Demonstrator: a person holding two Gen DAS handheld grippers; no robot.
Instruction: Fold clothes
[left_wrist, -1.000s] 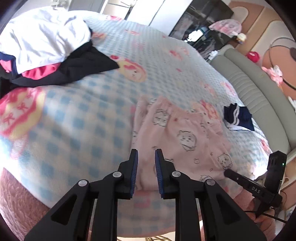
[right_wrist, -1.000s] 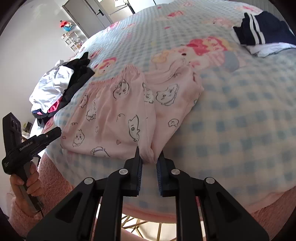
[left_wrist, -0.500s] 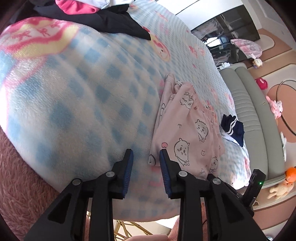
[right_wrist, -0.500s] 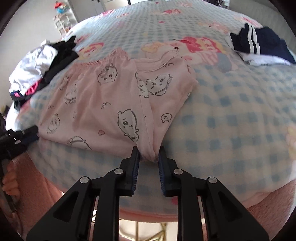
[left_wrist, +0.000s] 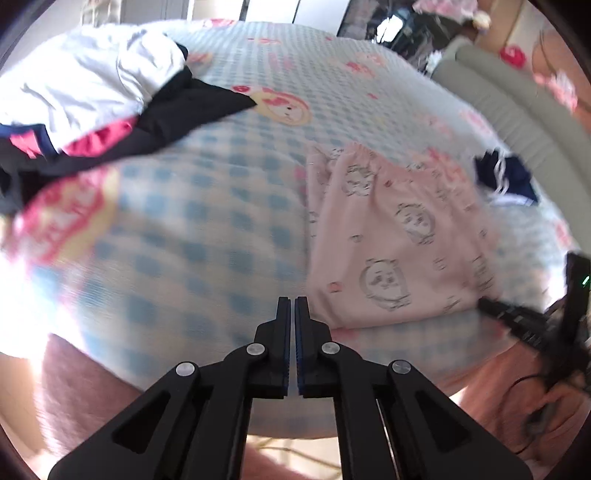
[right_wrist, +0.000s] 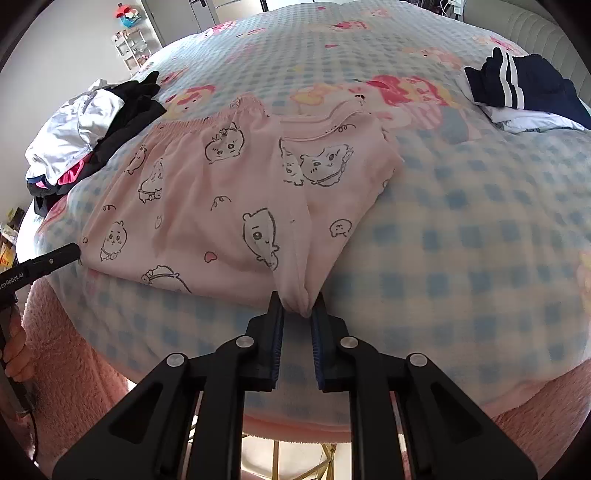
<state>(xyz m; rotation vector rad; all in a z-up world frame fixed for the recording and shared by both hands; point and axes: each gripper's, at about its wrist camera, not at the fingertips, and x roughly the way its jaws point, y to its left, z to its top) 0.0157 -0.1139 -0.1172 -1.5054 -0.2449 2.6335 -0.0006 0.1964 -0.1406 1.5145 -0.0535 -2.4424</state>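
Heads up, your left claw (left_wrist: 294, 306) just snapped fully shut on nothing, with the pink pajama shorts (left_wrist: 391, 240) lying on the bed (left_wrist: 207, 221) just right of its tips, while your right claw (right_wrist: 298, 308) is closing on their near corner, so you'll probably need to regrab left.

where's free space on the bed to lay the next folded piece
The widest bare patch of the blue checked blanket lies right of the pink cartoon-print pyjama shorts, below the navy striped folded garment. A second runs between the shorts and the white, black and pink clothes pile. It is crowded around that pile.
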